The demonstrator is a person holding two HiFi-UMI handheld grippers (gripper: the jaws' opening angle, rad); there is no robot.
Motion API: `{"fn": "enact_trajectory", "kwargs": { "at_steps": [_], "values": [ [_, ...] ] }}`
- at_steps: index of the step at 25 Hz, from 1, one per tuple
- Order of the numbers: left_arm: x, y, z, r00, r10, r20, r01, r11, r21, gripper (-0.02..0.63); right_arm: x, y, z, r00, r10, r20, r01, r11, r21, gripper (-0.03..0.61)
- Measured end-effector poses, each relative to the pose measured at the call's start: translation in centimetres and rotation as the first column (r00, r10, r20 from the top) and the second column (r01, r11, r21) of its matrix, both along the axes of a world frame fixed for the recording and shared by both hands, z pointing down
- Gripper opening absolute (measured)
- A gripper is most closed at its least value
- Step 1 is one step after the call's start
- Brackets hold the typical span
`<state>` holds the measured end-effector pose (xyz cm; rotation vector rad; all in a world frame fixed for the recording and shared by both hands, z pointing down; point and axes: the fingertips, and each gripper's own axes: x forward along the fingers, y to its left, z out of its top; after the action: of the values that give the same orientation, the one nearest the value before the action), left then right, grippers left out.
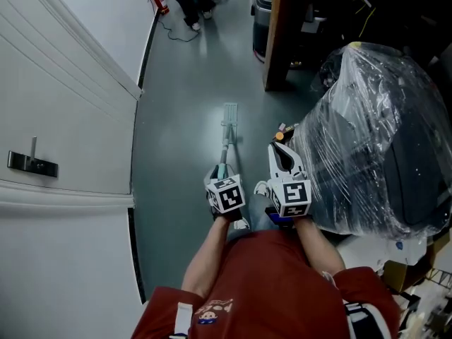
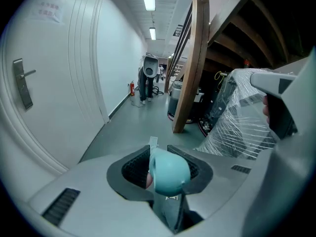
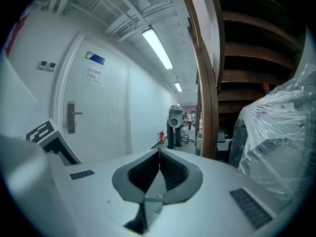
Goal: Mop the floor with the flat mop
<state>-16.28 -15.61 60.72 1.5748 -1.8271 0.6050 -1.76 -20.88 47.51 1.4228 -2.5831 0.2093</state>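
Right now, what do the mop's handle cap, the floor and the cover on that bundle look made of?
Handle cap: smooth teal plastic, probably; soft even sheen.
Floor: seamless grey-green coating, semi-gloss; looks painted or vinyl.
Cover: clear plastic film, wrinkled with bright glints.

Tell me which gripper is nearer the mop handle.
Left. The left gripper is shut on the mop handle at its teal end; the right gripper sits just to its right, jaws together, holding nothing.

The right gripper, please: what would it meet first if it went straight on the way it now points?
Shut and empty, the right gripper faces open corridor; probably the grey machine at the far end first, depth unclear.
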Motion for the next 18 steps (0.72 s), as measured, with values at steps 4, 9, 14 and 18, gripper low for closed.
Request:
{"fn": "enact_trajectory", "kwargs": {
  "at_steps": [4, 9, 14, 18],
  "values": [
    [0.5, 3.6, 0.4, 1.000, 0.009, -0.006, -0.009, 1.000, -0.017, 0.122, 0.3, 3.3, 0.1, 1.000, 0.005, 0.005, -0.005, 1.000, -0.001, 0.018],
    [0.7, 6.8, 0.2, 1.000, 0.017, -0.005, -0.017, 1.000, -0.003, 0.123, 0.3, 6.8, -0.2, 1.000, -0.001, -0.017, 0.001, 1.000, 0.011, 0.018],
    [1.3, 9.6, -0.2, 1.000, 0.010, -0.013, -0.010, 1.000, -0.002, 0.122, 0.9, 9.8, -0.4, 1.000, -0.012, -0.016, 0.012, 1.000, 0.004, 0.018],
    [2.3, 11.6, -0.6, 1.000, 0.004, -0.012, -0.004, 1.000, 0.000, 0.123, 1.5, 11.6, -0.8, 1.000, -0.026, -0.012, 0.026, 1.000, 0.012, 0.018]
  ]
}}
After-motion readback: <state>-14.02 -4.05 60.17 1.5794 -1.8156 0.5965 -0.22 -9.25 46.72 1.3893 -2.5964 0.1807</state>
